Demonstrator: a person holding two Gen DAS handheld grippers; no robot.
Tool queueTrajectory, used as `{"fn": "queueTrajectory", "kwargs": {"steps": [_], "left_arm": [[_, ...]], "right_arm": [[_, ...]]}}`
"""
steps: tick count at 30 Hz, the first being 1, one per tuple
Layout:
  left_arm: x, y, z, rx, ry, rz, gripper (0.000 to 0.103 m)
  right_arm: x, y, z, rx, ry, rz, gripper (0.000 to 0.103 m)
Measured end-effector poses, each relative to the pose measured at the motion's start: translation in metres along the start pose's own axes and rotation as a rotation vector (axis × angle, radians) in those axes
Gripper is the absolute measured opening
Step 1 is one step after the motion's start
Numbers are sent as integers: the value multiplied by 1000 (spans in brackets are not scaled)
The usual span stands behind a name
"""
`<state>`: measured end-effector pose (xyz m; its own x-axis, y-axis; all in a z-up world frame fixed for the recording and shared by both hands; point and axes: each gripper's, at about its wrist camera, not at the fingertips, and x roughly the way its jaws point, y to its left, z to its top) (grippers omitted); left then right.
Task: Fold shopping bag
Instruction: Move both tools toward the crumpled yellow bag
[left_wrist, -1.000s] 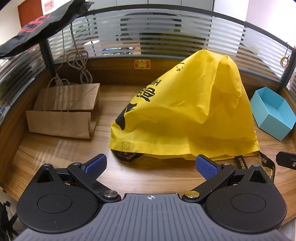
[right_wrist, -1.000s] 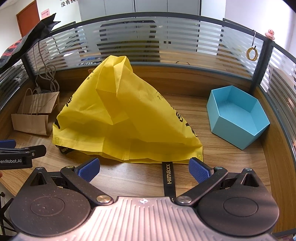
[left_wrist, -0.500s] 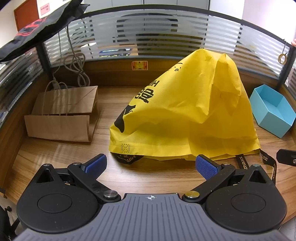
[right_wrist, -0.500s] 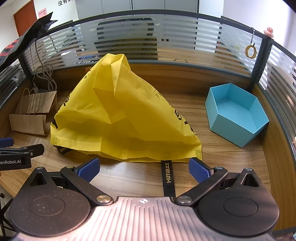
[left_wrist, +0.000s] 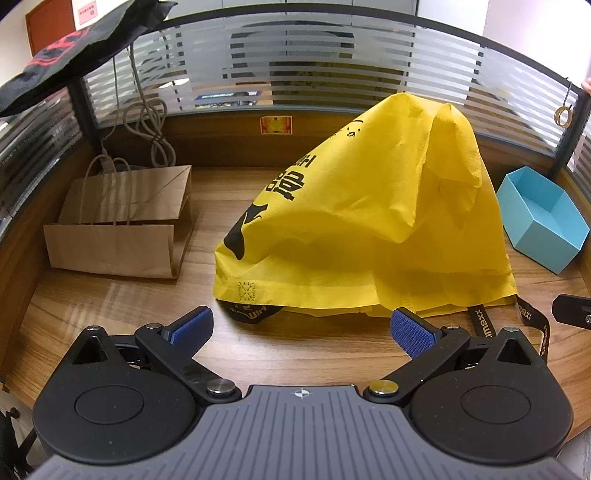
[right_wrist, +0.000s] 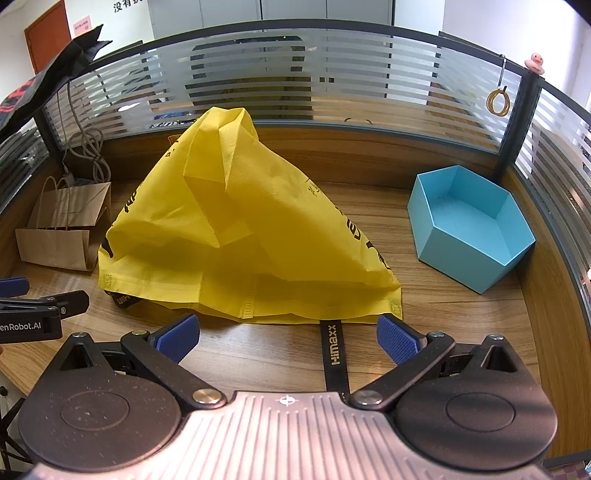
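A yellow fabric shopping bag with black print lies in a loose, peaked heap on the wooden desk. Its black handle straps stick out from the near hem. My left gripper hovers open just short of the bag's near left corner, with nothing between its fingers. My right gripper is open too, in front of the near hem, and a strap runs between its blue pads without being held. The left gripper's tip shows at the left edge of the right wrist view.
A brown paper bag lies flat at the left. A light blue hexagonal box stands at the right. A striped glass partition rings the desk, with coiled cables hanging at the back left.
Both grippers have shifted only slightly towards the bag. The bag has not moved, and both grippers stay open.
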<state>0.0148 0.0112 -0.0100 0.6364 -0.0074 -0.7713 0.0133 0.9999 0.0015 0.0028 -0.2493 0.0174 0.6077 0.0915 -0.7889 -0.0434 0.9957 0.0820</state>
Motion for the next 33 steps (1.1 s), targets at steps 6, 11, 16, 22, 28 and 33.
{"fn": "queueTrajectory", "kwargs": {"steps": [6, 11, 16, 22, 28, 33], "left_arm": [[2, -2, 3, -4, 3, -2, 103], [3, -1, 0, -6, 6, -4, 103], [4, -2, 0, -11, 12, -4, 103], [7, -2, 0, -16, 21, -3, 103], [7, -3, -3, -29, 24, -6, 103], [11, -3, -7, -40, 34, -4, 103]], "right_arm": [[0, -3, 2, 4, 3, -2, 103], [1, -7, 5, 6, 5, -4, 103], [-1, -7, 1, 8, 5, -5, 103], [-4, -6, -4, 10, 7, -6, 103], [-8, -5, -10, 12, 8, -7, 103], [2, -18, 4, 18, 14, -8, 103]]}}
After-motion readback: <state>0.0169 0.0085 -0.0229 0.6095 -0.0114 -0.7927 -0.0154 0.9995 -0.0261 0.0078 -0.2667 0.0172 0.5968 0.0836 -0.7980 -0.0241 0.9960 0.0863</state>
